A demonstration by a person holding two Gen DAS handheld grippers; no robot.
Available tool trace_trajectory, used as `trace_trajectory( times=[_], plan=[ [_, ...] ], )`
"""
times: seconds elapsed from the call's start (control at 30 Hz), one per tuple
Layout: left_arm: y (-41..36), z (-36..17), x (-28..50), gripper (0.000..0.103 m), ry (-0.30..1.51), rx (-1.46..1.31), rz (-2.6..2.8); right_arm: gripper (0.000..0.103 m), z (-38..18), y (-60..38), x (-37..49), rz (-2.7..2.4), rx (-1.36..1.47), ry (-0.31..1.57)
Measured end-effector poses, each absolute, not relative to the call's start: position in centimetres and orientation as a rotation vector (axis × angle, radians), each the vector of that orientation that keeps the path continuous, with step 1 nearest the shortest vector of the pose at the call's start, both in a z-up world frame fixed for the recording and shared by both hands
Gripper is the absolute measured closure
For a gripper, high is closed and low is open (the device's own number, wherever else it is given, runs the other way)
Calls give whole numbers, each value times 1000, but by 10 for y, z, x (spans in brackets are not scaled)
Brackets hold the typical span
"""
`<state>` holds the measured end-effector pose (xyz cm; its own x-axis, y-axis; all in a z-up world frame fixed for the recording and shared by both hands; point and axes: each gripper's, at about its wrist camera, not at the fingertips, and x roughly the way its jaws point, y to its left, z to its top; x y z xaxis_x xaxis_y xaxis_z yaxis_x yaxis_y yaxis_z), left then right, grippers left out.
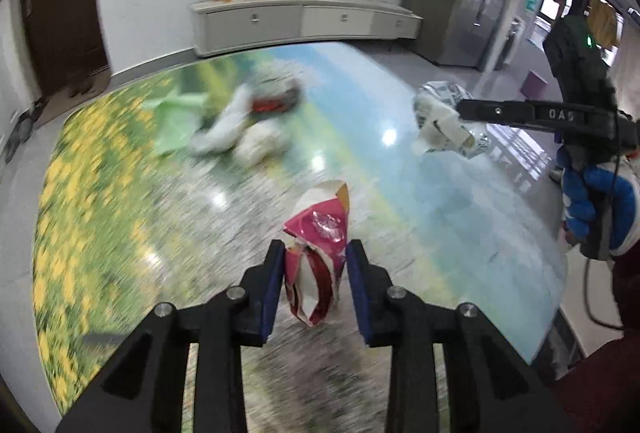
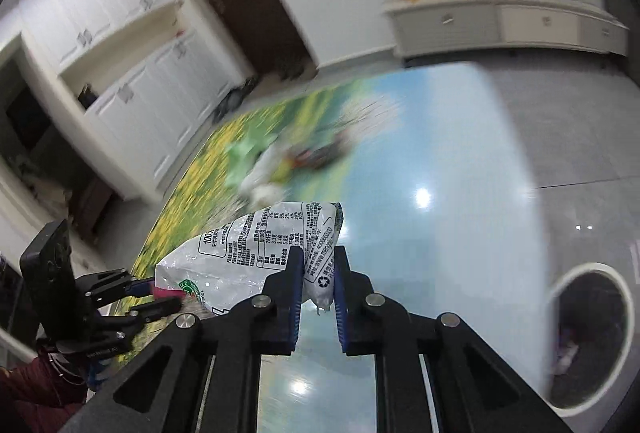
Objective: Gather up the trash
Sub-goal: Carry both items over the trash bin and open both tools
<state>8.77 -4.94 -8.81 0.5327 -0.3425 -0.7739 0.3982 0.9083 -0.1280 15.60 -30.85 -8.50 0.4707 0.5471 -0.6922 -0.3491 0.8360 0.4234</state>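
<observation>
Nearest in the left wrist view, the left hand-held gripper point(image 1: 314, 261) is pinching a crumpled pink and white snack wrapper point(image 1: 318, 253) between its blue pads point(image 1: 272, 285). The wrapper is standing upright in the grip, its torn top poking above the fingertips, and it appears to be hanging clear of the table point(image 1: 120, 193), though the blur makes that hard to confirm. Holding it by the middle probably keeps the flimsy foil from slipping out while it is being carried.

In the right wrist view, the right hand-held gripper point(image 2: 318, 273) is pressing nearly together on one corner of a white plastic pouch point(image 2: 248, 253) printed with black text. The rest of the pouch is drooping away to the left of the jaws, which suggests a light, empty bag gripped by whatever edge was easiest to catch. From the left wrist view, this same gripper is reaching in from the right, held by a person's hand in a blue and white glove point(image 1: 600, 209).

Just to the lower right in the right wrist view, a round white-rimmed bin point(image 2: 588, 337) is sitting on the floor beside the table, likely the place both pieces are headed.

Farther across the table, whose glossy top is printed with yellow flowers and blue sky, a blurred heap of leftover trash point(image 1: 240, 125) is lying, with a pale green bag point(image 1: 176, 121) at its left edge. Beyond it, a low white cabinet point(image 1: 304, 25) is standing against the wall.
</observation>
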Motion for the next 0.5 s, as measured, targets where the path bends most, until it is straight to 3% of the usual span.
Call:
trace_trajectory(
  times=[0.27,0.5],
  plan=[
    [-189,-66,134,73,936,123,-676,89,-79,-468,131,184,252,849],
    [-331,-89,175,71,1036,203,-817,89,-127,-558,119,-40,293,912]
  ],
)
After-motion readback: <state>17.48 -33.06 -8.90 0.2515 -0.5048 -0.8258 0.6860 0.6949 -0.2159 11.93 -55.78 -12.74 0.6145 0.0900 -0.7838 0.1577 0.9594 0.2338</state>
